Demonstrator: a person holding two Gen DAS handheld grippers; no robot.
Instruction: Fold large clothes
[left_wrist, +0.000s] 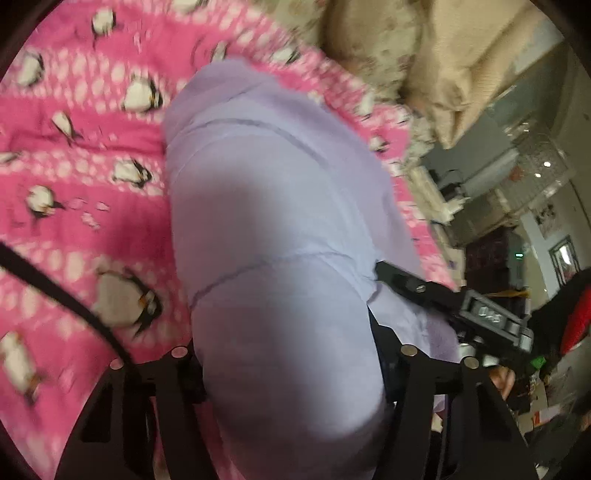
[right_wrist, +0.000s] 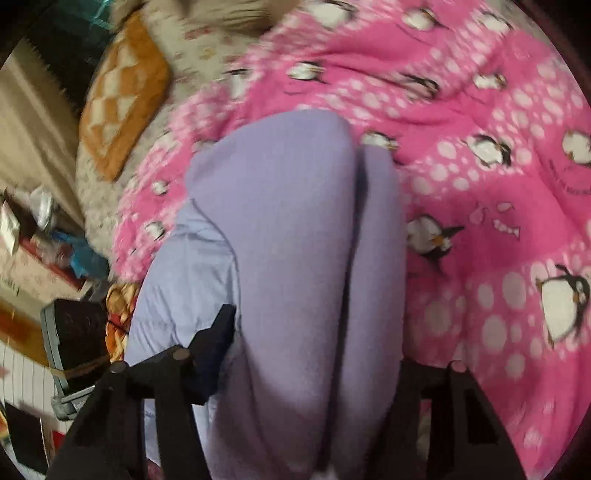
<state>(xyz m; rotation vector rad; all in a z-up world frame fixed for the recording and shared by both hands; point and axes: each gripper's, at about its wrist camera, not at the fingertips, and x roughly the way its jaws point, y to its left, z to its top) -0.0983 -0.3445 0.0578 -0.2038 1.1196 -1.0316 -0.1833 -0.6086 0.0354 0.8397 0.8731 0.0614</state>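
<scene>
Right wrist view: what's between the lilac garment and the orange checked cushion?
In the right wrist view, pink penguin blanket and pale floral bedding separate lilac garment from orange checked cushion.

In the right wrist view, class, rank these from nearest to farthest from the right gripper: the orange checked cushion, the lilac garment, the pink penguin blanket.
1. lilac garment: between the right gripper's fingers.
2. pink penguin blanket: under the garment, spreading right.
3. orange checked cushion: upper left, beyond the blanket's edge.
</scene>
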